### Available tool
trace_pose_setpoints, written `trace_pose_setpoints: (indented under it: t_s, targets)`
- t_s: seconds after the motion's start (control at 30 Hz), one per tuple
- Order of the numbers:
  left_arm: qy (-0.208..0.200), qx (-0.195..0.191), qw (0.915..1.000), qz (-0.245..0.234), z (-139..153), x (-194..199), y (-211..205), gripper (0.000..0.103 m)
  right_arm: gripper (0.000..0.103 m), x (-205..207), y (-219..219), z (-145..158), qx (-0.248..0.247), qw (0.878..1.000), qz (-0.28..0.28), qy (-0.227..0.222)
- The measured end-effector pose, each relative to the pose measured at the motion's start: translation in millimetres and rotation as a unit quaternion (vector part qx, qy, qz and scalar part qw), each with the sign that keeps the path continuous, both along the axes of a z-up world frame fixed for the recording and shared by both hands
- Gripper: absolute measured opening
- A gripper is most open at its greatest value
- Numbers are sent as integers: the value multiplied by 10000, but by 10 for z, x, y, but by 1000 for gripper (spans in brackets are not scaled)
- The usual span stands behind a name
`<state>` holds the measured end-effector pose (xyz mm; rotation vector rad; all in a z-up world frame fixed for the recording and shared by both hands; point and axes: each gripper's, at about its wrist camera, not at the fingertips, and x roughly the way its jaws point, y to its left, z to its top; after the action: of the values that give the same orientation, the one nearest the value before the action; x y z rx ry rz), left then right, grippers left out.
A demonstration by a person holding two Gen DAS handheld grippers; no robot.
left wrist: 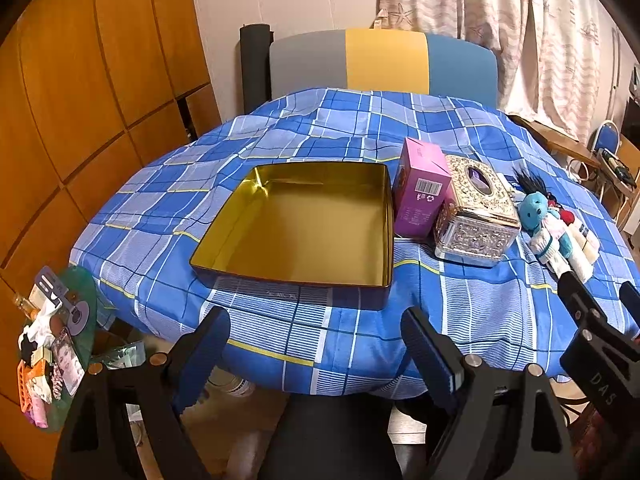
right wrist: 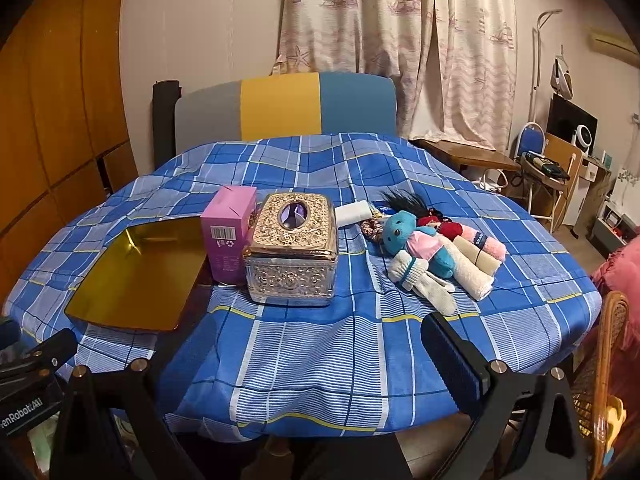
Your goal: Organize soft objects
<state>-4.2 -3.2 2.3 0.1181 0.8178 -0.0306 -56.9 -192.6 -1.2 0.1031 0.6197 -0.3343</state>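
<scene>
An open gold tin tray (left wrist: pixel 280 272) lies empty on the blue plaid tablecloth; it also shows at the left of the right wrist view (right wrist: pixel 120 312). A pile of soft things lies at the right: a blue teddy bear (right wrist: pixel 412 242), a white sock (right wrist: pixel 420 280), rolled towels (right wrist: pixel 480 258), a dark-haired doll (right wrist: pixel 436 220) and a braided scrunchie (right wrist: pixel 372 227). The bear also shows in the left wrist view (left wrist: pixel 536 208). My left gripper (left wrist: pixel 316 344) is open and empty, near the tray's front edge. My right gripper (right wrist: pixel 304 364) is open and empty, short of the pile.
A pink carton (right wrist: pixel 230 236) and an ornate gold tissue box (right wrist: pixel 292 248) stand between tray and pile. A folded white cloth (right wrist: pixel 352 212) lies behind. A striped chair back (right wrist: pixel 280 108) stands beyond the table. A wicker chair (right wrist: pixel 612 380) is at the right.
</scene>
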Motion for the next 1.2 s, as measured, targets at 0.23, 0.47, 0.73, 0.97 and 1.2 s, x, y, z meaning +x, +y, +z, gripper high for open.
trace_pose_setpoints:
  t_s: [0.23, 0.47, 0.73, 0.97, 1.2]
  targets:
    - [4, -23, 10000, 26, -8, -2, 7, 89, 103, 1, 11, -8, -12, 10000, -10, 0]
    - [24, -10, 10000, 16, -16, 2, 10, 89, 103, -6, 6, -8, -10, 10000, 0, -3]
    - [39, -19, 10000, 19, -21, 6, 5, 89, 103, 5, 18, -11, -2, 10000, -7, 52]
    - [33, -13, 10000, 17, -22, 12, -2, 89, 103, 6, 7, -8, -12, 10000, -14, 34]
    - [37, -24, 10000, 11, -24, 11, -5, 89, 103, 7, 0, 2, -20, 10000, -14, 29]
